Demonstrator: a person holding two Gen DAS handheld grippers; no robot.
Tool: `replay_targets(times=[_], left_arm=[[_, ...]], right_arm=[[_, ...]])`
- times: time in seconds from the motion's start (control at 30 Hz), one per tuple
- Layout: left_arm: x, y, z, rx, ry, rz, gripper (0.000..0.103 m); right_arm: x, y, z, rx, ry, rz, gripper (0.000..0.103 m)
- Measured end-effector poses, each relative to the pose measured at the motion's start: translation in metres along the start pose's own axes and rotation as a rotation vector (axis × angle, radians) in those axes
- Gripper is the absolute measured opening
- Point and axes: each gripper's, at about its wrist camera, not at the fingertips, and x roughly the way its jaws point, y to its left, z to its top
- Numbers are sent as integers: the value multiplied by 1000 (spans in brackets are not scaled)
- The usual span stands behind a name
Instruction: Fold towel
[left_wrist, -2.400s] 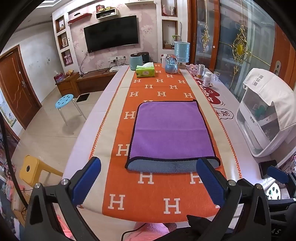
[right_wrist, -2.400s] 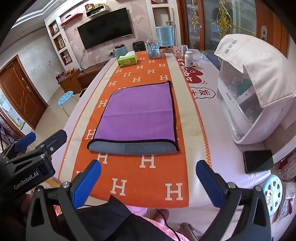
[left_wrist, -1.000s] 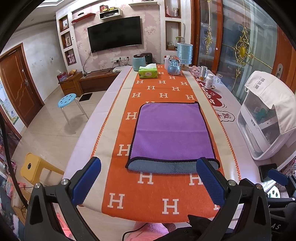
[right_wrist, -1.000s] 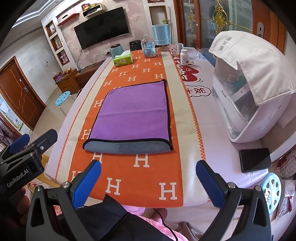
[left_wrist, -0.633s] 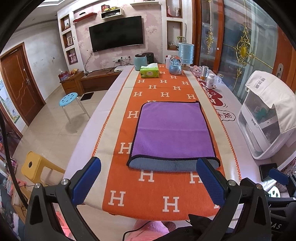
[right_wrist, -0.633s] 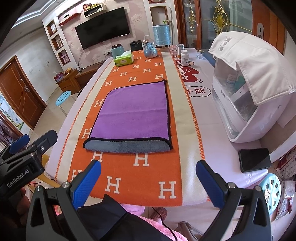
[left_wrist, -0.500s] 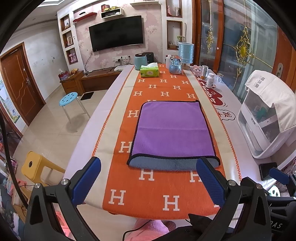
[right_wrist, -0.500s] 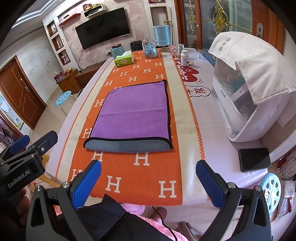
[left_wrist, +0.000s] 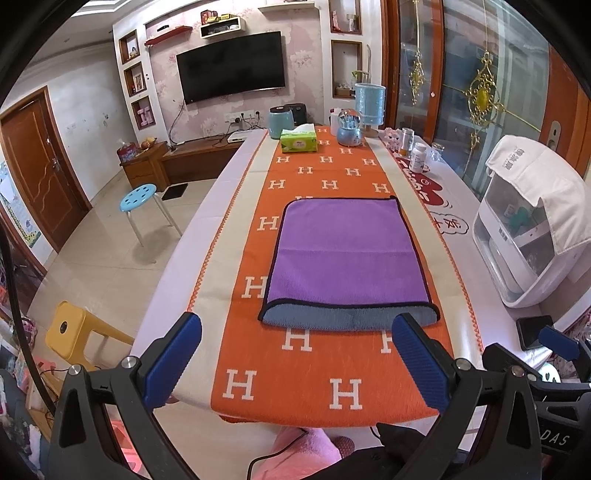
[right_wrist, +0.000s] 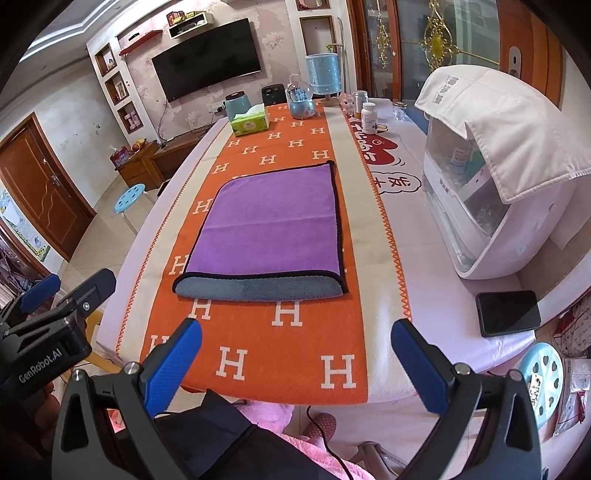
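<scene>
A purple towel (left_wrist: 343, 251) with a black hem lies folded on the orange runner (left_wrist: 295, 376), its grey underside showing along the near fold (left_wrist: 347, 318). It also shows in the right wrist view (right_wrist: 273, 229). My left gripper (left_wrist: 297, 354) is open and empty, held back above the near table edge, short of the towel. My right gripper (right_wrist: 295, 354) is open and empty, likewise short of the towel. The left gripper's body shows at the left of the right wrist view (right_wrist: 48, 332).
A white covered appliance (right_wrist: 491, 166) stands on the right of the table, a black phone (right_wrist: 508, 312) in front of it. A green tissue box (left_wrist: 298, 142), jars and bottles stand at the far end. Stools stand on the floor to the left (left_wrist: 138, 194).
Both grippers have drifted slightly back and up from the table. The towel has not moved and both grippers stay open.
</scene>
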Motion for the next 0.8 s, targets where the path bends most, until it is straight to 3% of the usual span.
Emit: replay_targets(times=[0.3,0.8], left_arm=[[-2,5,-16,12,55,-31,102],[77,3,-14,111,211,-73,102]], right_arm=[[-3,1,-5,6,-2,11,102],[29,0,4,-50,-25,6,102]])
